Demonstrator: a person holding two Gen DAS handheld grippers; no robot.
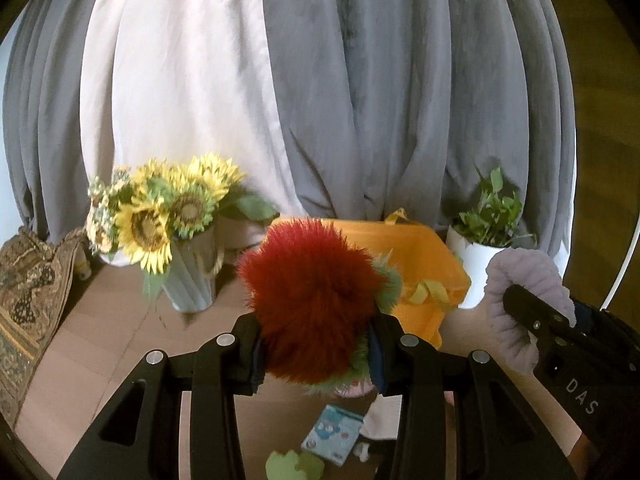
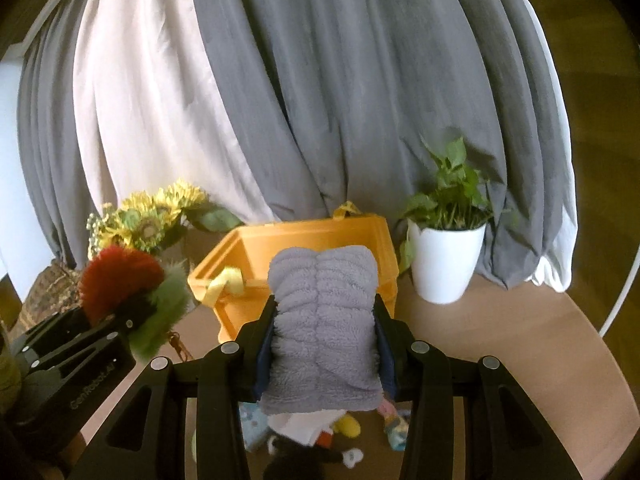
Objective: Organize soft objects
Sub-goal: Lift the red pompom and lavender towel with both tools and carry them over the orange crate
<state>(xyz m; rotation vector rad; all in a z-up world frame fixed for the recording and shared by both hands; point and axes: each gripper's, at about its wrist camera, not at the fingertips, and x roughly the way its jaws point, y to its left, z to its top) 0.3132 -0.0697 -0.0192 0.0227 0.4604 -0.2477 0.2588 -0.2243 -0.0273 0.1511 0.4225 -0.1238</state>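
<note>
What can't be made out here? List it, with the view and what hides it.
- Inside of the orange bin: right wrist view, blocked by the grey fleece item in the right tongs; left wrist view, by the red fuzzy toy in the left tongs.
- Small toys on the table: both views, blurred and covered by the tongs' arms.
- Patterned cushion: left wrist view, cut off by the edge.

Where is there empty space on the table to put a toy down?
The table is bare right of the orange bin, in front of the white plant pot. Also bare between the sunflower vase and the patterned cushion. Crowded: small toys under the grippers.
</note>
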